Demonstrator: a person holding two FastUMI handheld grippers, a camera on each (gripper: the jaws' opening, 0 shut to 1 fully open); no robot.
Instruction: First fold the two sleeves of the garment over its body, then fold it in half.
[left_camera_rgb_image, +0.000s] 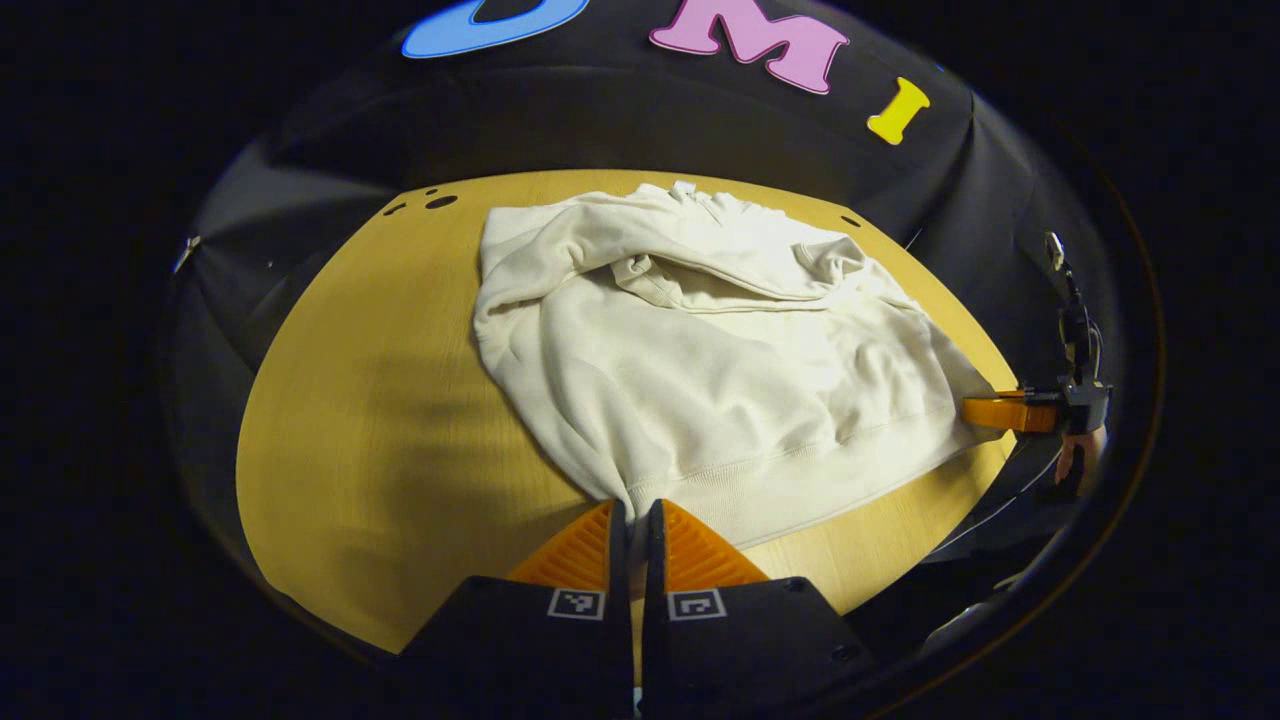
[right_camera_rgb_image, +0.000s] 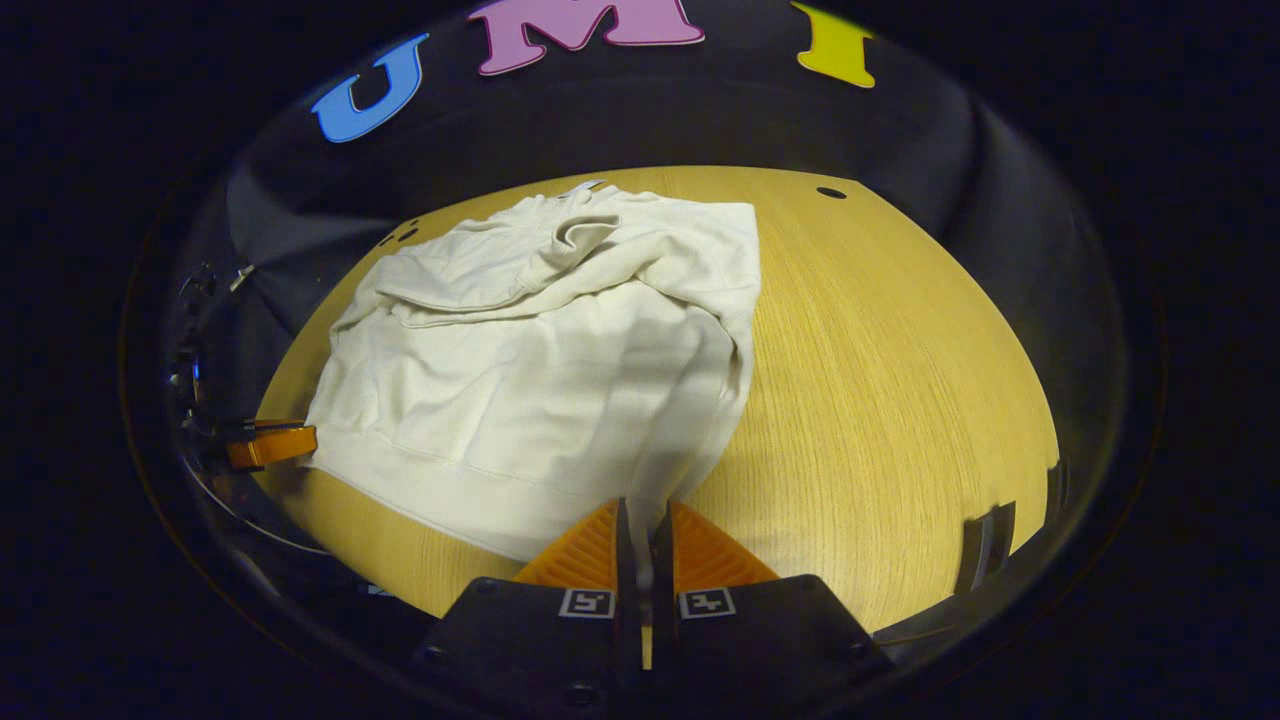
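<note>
This is a recording booth, not a lived-in room. A black cloth wall (left_camera_rgb_image: 620, 120) hangs in folds just behind the pale wooden surface (left_camera_rgb_image: 380, 400) and wraps round both of its sides, shutting out any other room. The surface itself has small dark round holes (left_camera_rgb_image: 440, 202) near its far edge, close under the cloth. Off its right side, against the cloth, a thin stand with cables (left_camera_rgb_image: 1075, 320) rises, the look of rigged equipment.
</note>
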